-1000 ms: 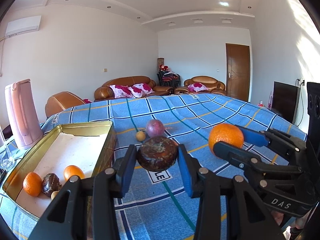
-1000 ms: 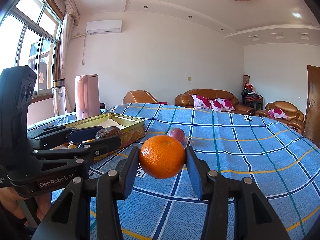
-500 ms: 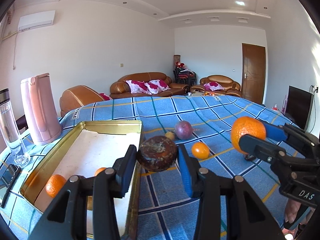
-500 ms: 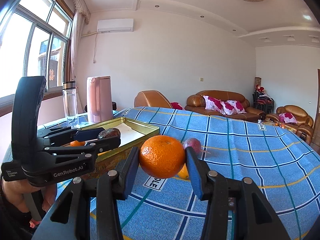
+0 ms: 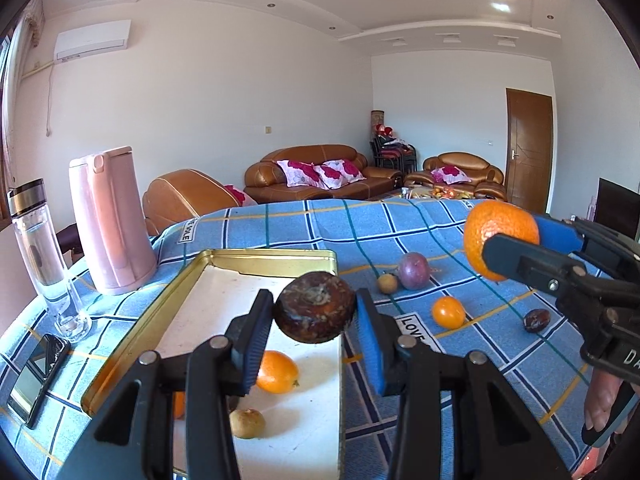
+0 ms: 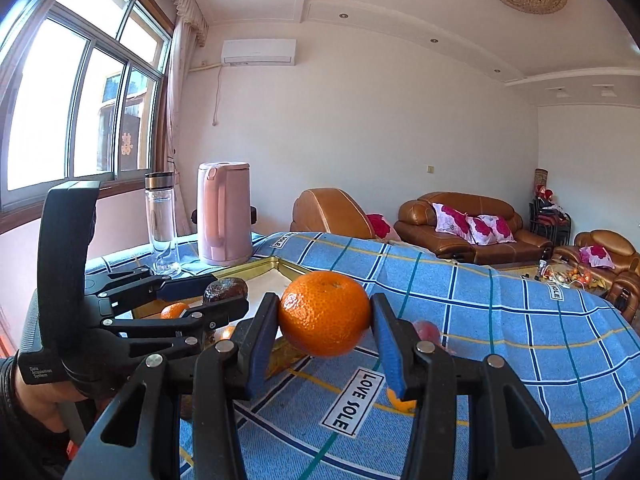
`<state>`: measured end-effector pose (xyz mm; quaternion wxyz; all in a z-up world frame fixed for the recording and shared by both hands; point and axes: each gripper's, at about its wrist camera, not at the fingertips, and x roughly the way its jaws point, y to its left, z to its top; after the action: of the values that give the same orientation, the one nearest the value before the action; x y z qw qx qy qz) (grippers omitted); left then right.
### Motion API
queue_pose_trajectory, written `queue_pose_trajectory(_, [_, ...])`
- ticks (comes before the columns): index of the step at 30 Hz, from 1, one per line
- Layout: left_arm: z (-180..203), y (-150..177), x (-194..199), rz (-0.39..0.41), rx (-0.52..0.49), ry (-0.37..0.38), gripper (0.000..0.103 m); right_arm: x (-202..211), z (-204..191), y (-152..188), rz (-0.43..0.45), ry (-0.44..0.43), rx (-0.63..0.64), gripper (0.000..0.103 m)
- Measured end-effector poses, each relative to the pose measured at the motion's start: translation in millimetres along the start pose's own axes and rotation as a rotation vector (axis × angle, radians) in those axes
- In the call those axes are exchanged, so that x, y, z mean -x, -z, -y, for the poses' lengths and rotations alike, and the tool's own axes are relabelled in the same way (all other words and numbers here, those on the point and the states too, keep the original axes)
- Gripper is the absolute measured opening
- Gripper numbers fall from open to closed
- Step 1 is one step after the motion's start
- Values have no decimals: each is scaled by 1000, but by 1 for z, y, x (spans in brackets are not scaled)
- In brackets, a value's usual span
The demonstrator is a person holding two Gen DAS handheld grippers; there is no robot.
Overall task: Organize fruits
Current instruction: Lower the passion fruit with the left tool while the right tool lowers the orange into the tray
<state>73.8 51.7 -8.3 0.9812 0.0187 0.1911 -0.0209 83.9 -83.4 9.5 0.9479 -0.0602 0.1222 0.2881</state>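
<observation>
While the left gripper (image 5: 315,322) clenches a dark brown, mottled round fruit (image 5: 315,307) between its blue-padded fingers (image 5: 369,338), the jaws stand only as wide as that fruit, pressing it on both sides. It hangs raised above the right-hand part of a shallow gold-rimmed metal tray with a white floor (image 5: 276,257). Below and just behind the left finger, a small orange mandarin (image 5: 277,372) lies on the tray floor, and a small tan round fruit (image 5: 247,423) sits nearer the camera, under the finger's arm.

Beyond the right finger, on the blue checked tablecloth (image 5: 400,220), lie a purple round fruit (image 5: 414,270) touching a small tan fruit (image 5: 387,283), a small orange-yellow fruit (image 5: 448,312), and a dark shrivelled fruit (image 5: 537,320) farther right.

The right gripper (image 6: 325,324) grips a large bright orange (image 6: 325,313) squarely between its pads, jaws spread to the orange's width, held in the air above the cloth, to the right of the tray. A pink plastic kettle (image 5: 110,220) and a clear glass bottle (image 5: 40,256) stand left of the tray, with a black phone (image 5: 36,380) lying flat near them.
</observation>
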Motion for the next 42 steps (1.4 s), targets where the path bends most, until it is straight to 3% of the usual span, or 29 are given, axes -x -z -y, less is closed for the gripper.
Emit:
queue_pose_trajectory(16, [-38,-1,-16,-60,25,-65,43,-53,-30,-28,-38,-87,37,48])
queue_pose_trajectory(42, [-85,10,-41,-180,54,-122,43,-113,-69,-13,-149,-174,65,48])
